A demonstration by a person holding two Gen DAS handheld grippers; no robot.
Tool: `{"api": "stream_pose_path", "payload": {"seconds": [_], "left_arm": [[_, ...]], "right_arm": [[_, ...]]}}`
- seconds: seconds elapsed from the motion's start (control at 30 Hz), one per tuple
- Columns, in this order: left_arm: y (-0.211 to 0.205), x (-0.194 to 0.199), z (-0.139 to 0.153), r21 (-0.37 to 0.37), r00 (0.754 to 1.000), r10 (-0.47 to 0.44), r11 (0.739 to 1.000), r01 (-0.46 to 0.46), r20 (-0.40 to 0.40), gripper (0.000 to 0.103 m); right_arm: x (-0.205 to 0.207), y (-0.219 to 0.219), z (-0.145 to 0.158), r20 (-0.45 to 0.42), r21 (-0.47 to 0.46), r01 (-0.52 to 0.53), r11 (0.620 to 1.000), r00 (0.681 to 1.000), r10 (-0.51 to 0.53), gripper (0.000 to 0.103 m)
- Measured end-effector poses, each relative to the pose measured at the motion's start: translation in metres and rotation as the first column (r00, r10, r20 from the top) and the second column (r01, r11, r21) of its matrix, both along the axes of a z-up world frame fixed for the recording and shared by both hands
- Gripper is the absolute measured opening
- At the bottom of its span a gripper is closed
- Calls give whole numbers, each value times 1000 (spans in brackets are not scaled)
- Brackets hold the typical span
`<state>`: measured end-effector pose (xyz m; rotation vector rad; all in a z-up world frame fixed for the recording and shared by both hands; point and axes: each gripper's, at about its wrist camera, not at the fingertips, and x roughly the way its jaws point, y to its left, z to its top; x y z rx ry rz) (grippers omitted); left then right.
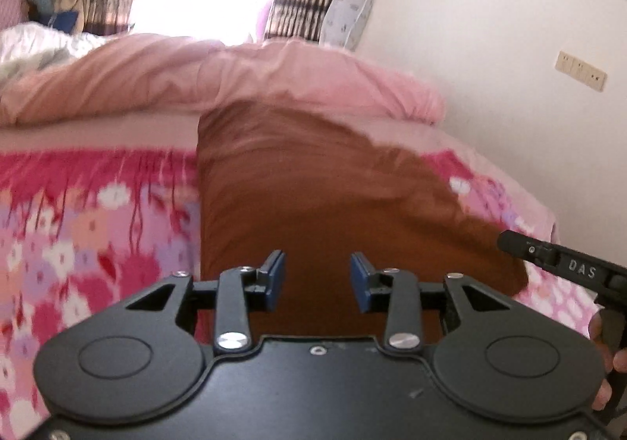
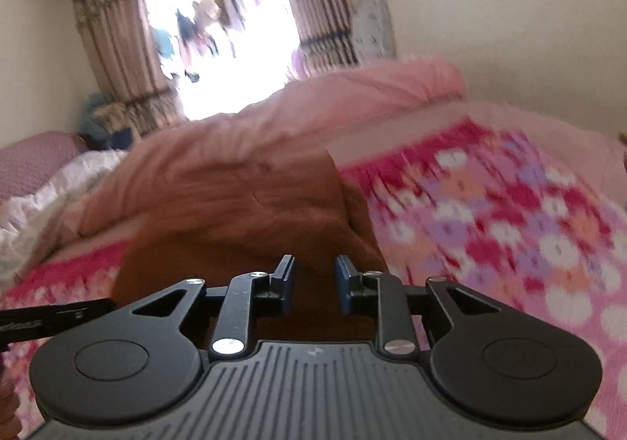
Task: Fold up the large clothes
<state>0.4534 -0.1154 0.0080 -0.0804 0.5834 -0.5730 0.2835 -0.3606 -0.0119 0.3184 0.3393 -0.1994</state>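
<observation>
With my left tongs [image 1: 317, 281] and right tongs [image 2: 312, 283] both spread and holding nothing above the brown garment [image 1: 333, 189] lying on the flowered bed [image 1: 98, 228], I could pinch the sheet along with the cloth and drag the fold crooked.

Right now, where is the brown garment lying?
The brown garment lies on the flowered bedsheet, just ahead of both open tongs, with its far end against the pink quilt.

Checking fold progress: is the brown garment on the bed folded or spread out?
Folded, apparently: the brown garment lies as a narrow strip with a straight left edge on the floral bedsheet. Layers underneath cannot be seen.
</observation>
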Motion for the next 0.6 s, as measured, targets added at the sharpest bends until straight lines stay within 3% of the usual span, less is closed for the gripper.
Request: {"api": "stream_pose_path", "payload": {"seconds": [0.17, 0.27, 0.37, 0.6], "left_arm": [[-19, 32, 4, 22, 1000, -1, 1000, 2, -15, 38], [-30, 43, -10, 57, 999, -8, 998, 10, -41, 38], [-35, 44, -19, 71, 1000, -21, 997, 22, -18, 39], [-35, 45, -33, 59, 1000, -11, 998, 12, -15, 41]], "right_arm": [[26, 2, 20, 20, -28, -29, 999, 999, 30, 32], [48, -2, 8, -36, -24, -35, 999, 999, 34, 31], [60, -8, -11, -82, -19, -34, 999, 996, 32, 30], [62, -10, -33, -83, 11, -35, 999, 996, 36, 27]]}}
